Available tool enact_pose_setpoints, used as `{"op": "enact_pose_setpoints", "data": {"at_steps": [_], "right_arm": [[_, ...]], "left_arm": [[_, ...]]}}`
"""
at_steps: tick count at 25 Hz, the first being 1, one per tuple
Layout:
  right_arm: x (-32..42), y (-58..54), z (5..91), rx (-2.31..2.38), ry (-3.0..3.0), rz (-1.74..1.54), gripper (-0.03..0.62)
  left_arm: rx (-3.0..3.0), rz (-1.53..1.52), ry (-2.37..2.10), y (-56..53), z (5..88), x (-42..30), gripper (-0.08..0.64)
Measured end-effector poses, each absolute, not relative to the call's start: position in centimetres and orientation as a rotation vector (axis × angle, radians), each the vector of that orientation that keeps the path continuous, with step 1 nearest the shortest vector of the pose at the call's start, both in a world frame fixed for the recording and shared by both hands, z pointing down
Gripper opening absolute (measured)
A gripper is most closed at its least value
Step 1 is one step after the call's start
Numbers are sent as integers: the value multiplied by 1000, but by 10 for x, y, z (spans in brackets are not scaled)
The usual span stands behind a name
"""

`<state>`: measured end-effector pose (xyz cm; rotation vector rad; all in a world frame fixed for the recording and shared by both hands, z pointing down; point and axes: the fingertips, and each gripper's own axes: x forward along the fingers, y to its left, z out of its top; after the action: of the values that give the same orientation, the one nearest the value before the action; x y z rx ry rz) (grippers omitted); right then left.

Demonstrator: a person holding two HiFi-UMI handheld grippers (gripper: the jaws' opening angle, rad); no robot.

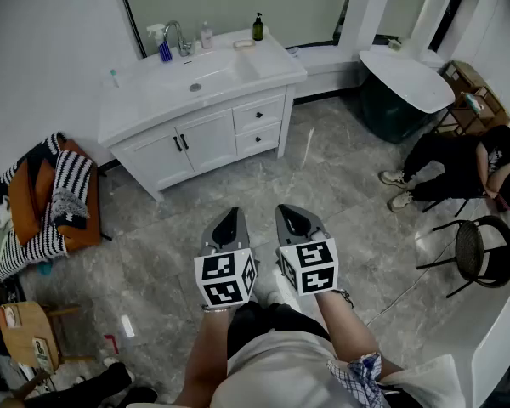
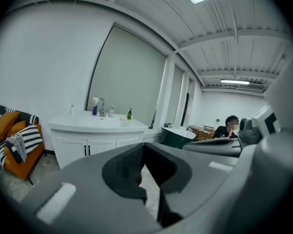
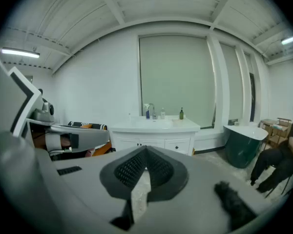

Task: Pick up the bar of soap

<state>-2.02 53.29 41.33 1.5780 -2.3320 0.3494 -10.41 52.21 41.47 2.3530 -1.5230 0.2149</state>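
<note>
The bar of soap (image 1: 244, 43) lies on the white washbasin desk (image 1: 272, 65), toward its back right corner, just beside a dark green bottle (image 1: 257, 28). Well in front of the desk, over the grey floor (image 1: 323, 177), the left claw (image 1: 229, 218) and right claw (image 1: 290, 214) hang side by side. Each is pinched together on nothing, tips toward the desk.
</note>
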Motion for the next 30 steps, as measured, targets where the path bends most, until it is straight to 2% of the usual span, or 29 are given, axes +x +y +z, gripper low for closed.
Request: {"op": "enact_pose_setpoints", "data": {"at_steps": [20, 22, 30], "right_arm": [[10, 526, 422, 1542, -2390, 392, 19], [15, 525, 423, 1532, -2403, 384, 124], [39, 521, 418, 1515, -2443, 321, 190]], "left_arm": [[2335, 244, -1520, 521, 420, -81, 8], [2321, 253, -1527, 520, 423, -79, 8], [2281, 264, -1530, 520, 433, -63, 8]]}}
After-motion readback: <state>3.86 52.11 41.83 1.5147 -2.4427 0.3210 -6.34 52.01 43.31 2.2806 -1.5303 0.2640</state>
